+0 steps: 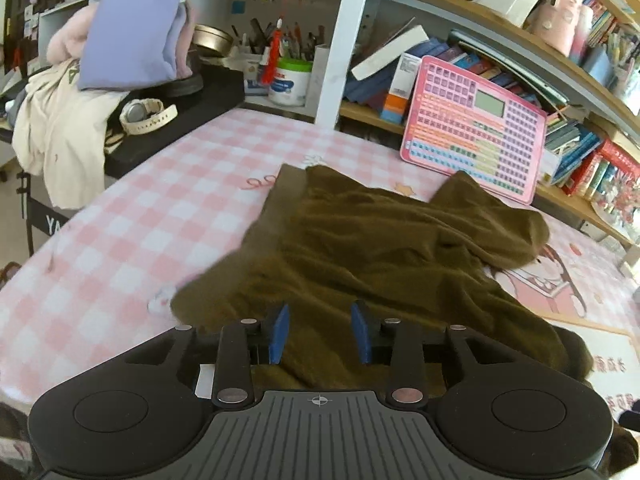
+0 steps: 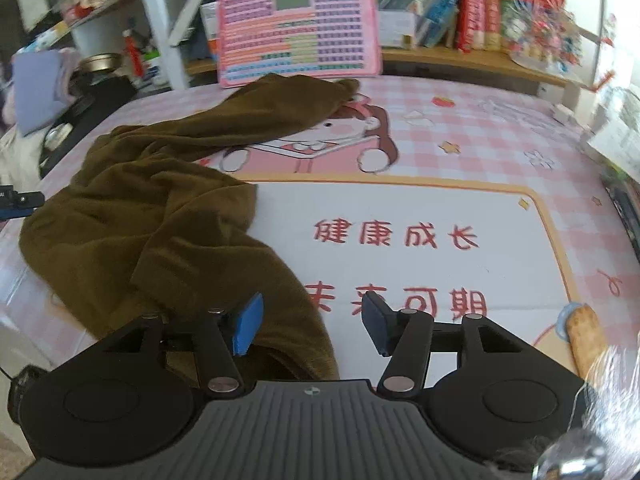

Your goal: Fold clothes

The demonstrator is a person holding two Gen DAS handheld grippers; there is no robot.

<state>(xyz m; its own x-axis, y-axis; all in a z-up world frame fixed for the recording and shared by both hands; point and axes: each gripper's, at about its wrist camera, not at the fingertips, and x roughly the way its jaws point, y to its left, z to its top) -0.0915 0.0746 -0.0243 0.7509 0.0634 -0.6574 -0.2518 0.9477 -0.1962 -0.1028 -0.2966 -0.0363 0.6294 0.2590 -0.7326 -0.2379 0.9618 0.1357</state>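
A crumpled olive-brown garment (image 1: 372, 248) lies on the pink checked table mat (image 1: 120, 232). My left gripper (image 1: 320, 330) is open, its blue pads just above the garment's near part, holding nothing. In the right wrist view the same garment (image 2: 160, 216) spreads over the left half of the mat (image 2: 500, 140), one part reaching toward the back. My right gripper (image 2: 312, 322) is open and empty over the garment's near right edge, its left pad above cloth and its right pad above the bare mat.
A pink toy keyboard board (image 1: 476, 128) leans against the bookshelf behind the table and also shows in the right wrist view (image 2: 300, 28). At the left are a black box with a white watch (image 1: 146, 114), piled clothes (image 1: 128, 36) and a white tub (image 1: 290, 80).
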